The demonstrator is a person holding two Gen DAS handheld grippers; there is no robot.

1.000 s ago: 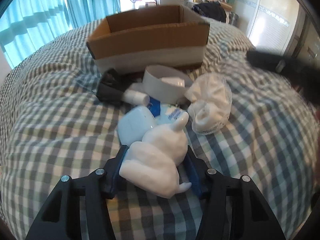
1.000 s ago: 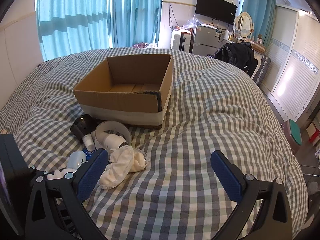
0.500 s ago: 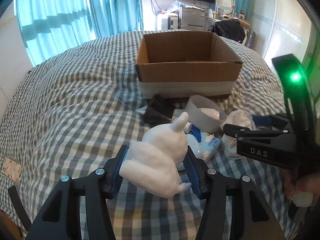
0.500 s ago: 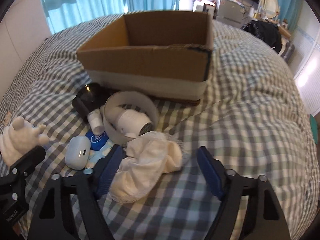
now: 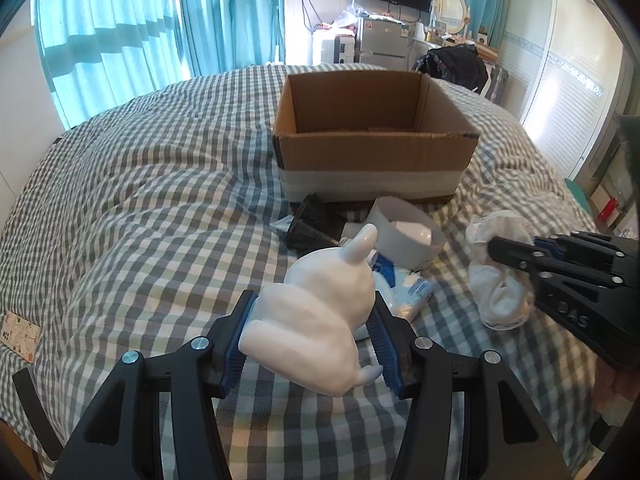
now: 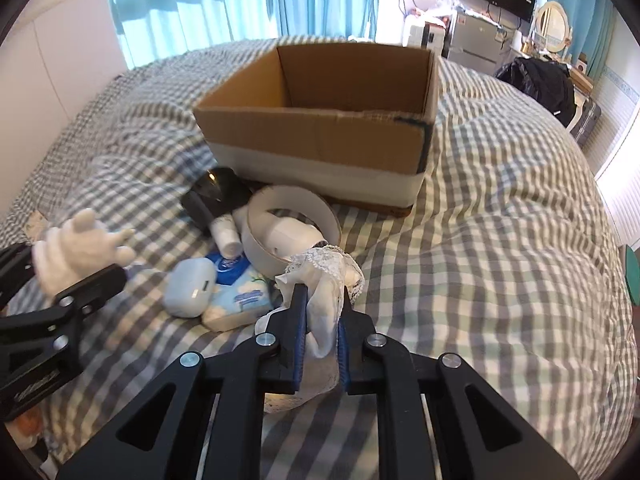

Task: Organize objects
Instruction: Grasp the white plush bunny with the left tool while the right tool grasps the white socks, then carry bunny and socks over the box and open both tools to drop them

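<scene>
Left gripper [image 5: 312,332] clamped on a white rabbit figure [image 5: 316,320], blue pads pressing both flanks, figure lifted clear of the bed [image 5: 152,208]. Right gripper [image 6: 322,320] just closed onto a white lace cloth [image 6: 324,288], jaws nearly together with fabric bunched between them; lower end of the cloth touching the checked cover.

Just beyond the cloth, a white ring [image 6: 292,236] lying over a white hair dryer [image 6: 294,242], mostly hidden inside it. Left of these, a black cap [image 6: 216,196], a small white tube [image 6: 228,236], a pale blue case [image 6: 188,288] and a blue-and-white pack [image 6: 236,292], all touching in one heap. Print on the pack too small to read.

Farther off, an open cardboard box [image 5: 376,156] with a pale band round its base; only bare floor flaps seen inside, near corners hidden by the front wall.

"DAS" legible on the right gripper's side. At far left, a patterned card [image 5: 20,334] at the bed's edge.
</scene>
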